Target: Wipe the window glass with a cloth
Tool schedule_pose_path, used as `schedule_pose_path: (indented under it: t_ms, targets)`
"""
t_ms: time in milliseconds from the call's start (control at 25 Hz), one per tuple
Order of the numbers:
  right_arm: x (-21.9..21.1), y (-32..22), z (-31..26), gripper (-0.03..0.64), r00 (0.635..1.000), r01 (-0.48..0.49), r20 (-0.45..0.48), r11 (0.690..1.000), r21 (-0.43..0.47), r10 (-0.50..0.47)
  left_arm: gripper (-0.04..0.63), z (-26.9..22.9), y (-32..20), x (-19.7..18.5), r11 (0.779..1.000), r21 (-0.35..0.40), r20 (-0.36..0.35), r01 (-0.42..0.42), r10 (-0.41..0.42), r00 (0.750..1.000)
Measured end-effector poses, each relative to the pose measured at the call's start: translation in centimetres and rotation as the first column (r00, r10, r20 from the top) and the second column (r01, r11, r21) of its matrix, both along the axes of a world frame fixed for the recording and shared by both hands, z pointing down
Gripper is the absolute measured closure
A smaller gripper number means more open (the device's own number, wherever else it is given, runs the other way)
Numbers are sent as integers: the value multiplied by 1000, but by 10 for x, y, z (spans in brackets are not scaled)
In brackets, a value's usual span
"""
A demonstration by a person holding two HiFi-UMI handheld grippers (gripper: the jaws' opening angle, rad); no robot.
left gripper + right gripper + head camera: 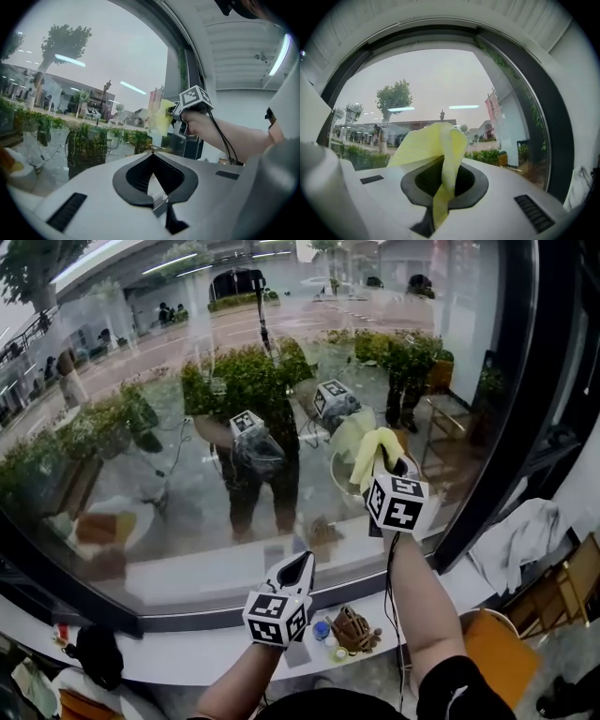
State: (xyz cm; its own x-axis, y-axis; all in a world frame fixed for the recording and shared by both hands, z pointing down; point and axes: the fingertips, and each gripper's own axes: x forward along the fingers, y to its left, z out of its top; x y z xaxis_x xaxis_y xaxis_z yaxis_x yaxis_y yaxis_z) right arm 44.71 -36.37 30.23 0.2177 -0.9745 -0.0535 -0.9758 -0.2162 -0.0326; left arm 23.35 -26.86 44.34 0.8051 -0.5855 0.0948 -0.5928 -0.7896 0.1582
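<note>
The big window glass (187, 427) fills the head view, with reflections of both grippers in it. My right gripper (388, 465) is raised to the pane at the right and shut on a yellow cloth (373, 448), whose free end lies against or very near the glass. In the right gripper view the cloth (440, 145) stands up between the jaws and hides the fingertips. My left gripper (300, 566) is lower, near the sill, shut and holding nothing, its tips (151, 153) pointing at the glass. From there the right gripper (175, 113) and the cloth (160, 117) show up ahead.
A white sill (187, 652) runs under the pane, with a brown glove-like thing (356, 629) and a small bottle (322, 629) on it. The dark window frame (511, 427) rises at the right. A white cloth (520, 540) and an orange seat (492, 643) lie beyond it.
</note>
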Motion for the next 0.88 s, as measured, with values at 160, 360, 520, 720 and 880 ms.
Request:
schedule_pose_path:
  t_ms: [160, 360, 520, 720, 880]
  targets:
    - [41, 11, 10, 584, 999, -34, -20, 999, -6, 33, 589, 9, 4, 33, 1000, -8, 16, -17, 17, 1000]
    - [67, 14, 18, 584, 997, -72, -33, 997, -10, 72, 589, 14, 2, 48, 999, -12, 31, -38, 39, 999]
    - [86, 17, 20, 584, 995, -104, -14, 995, -15, 103, 589, 14, 1, 53, 999, -18, 39, -45, 46, 998]
    - [93, 13, 22, 584, 993, -121, -8, 992, -25, 120, 589, 11, -6, 52, 999, -19, 38, -45, 46, 998]
    - [90, 14, 21, 584, 993, -121, -4, 992, -28, 121, 589, 10, -2, 48, 999, -20, 33, -42, 43, 999]
